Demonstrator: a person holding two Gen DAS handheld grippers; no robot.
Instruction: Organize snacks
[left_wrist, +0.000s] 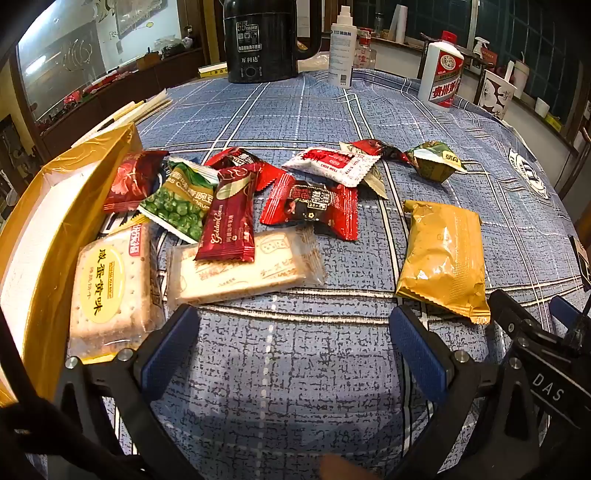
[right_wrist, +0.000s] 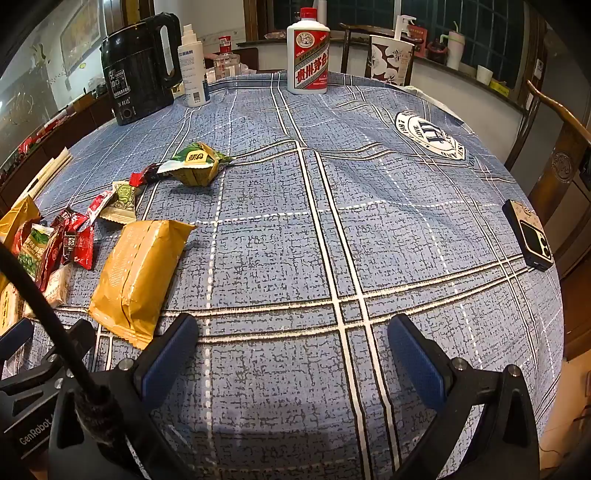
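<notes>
On the blue checked bench (right_wrist: 332, 221) the gold packet (right_wrist: 136, 273) lies between both grippers, long axis pointing away, just left of the right gripper (right_wrist: 293, 354) (fingers wide, empty) and right of the equally wide left gripper (left_wrist: 295, 347).

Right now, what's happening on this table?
Snack sorting, not yet started. A person holds two grippers, both open and empty above the tablecloth. The left gripper faces a pile of loose snack packets beside a yellow box. The right gripper is over bare cloth, with the gold packet just left of it. Nothing appears to be in the box.
</notes>
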